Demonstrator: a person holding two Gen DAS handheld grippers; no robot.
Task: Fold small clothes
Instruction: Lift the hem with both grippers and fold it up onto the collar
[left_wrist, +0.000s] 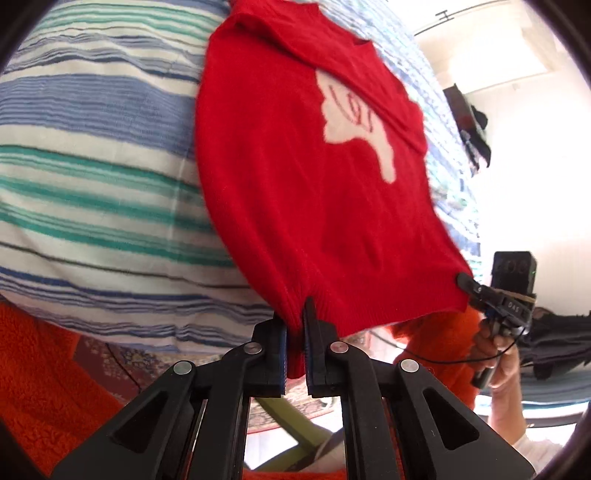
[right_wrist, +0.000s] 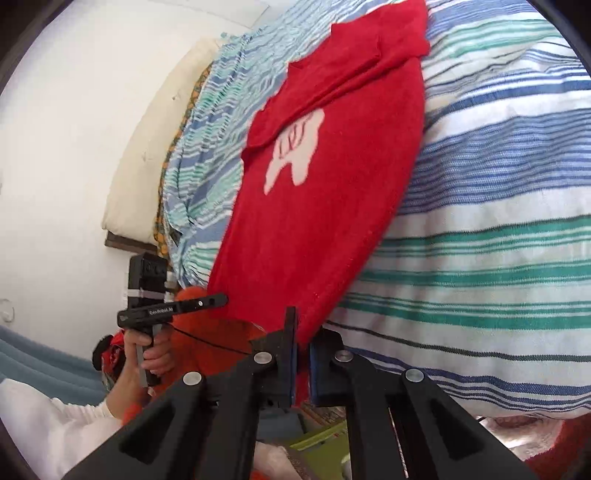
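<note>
A small red sweater (left_wrist: 295, 192) with a white motif lies spread on the striped bedcover (left_wrist: 92, 166). One sleeve is folded across its chest. My left gripper (left_wrist: 295, 325) is shut on one bottom hem corner. My right gripper (left_wrist: 466, 281) shows at the right of that view, shut on the other hem corner. In the right wrist view the sweater (right_wrist: 325, 206) runs away from my right gripper (right_wrist: 302, 332), which pinches its hem. My left gripper (right_wrist: 218, 301) shows at the left, its tips at the opposite hem corner.
An orange fleece blanket (left_wrist: 44, 376) lies at the bed's near edge. A cream pillow (right_wrist: 147, 155) rests against the white wall. A green stool frame (left_wrist: 291, 424) and a patterned rug sit on the floor below. Dark clothes (left_wrist: 472, 133) hang at the far right.
</note>
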